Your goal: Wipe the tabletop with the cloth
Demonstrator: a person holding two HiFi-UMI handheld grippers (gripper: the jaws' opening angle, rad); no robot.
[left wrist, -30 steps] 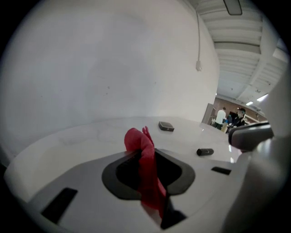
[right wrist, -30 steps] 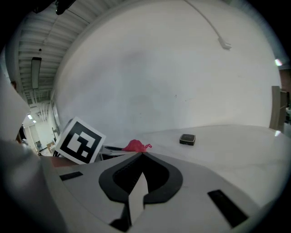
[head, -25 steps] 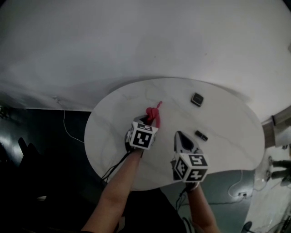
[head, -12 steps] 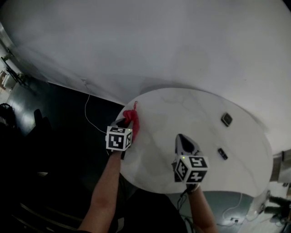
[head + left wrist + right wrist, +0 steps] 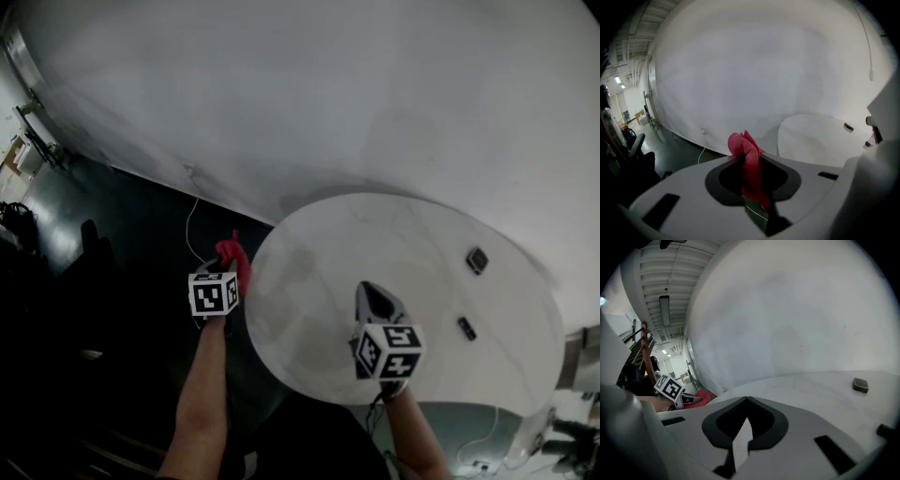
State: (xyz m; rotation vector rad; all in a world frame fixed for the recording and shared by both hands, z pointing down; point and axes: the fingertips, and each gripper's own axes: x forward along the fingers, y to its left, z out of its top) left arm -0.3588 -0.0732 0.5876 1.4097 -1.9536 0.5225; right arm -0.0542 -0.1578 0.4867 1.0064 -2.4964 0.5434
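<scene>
White curved backdrop (image 5: 328,94) fills the top of the head view, with dark floor (image 5: 112,244) at left and the round white tabletop (image 5: 394,244) in the middle. Left gripper (image 5: 226,272) hangs just off the table's left edge, over the floor. The red cloth (image 5: 232,251) sticks up from its tip and touches no part of the top. Right gripper (image 5: 372,295) sits over the near part of the tabletop, and two small dark objects (image 5: 477,260) lie well apart from it, far right. Left gripper view: jaws clamped on the cloth, a bunch poking up above them and a tail hanging below (table off to the right, beyond the jaws). Right gripper view: jaws pressed together, nothing between, tabletop ahead. Judgement: wiping is not in contact right now, cloth clear of the surface. Next move calls for bringing the left gripper in over the rim, then pressing the cloth down onto the top before sweeping across.
</scene>
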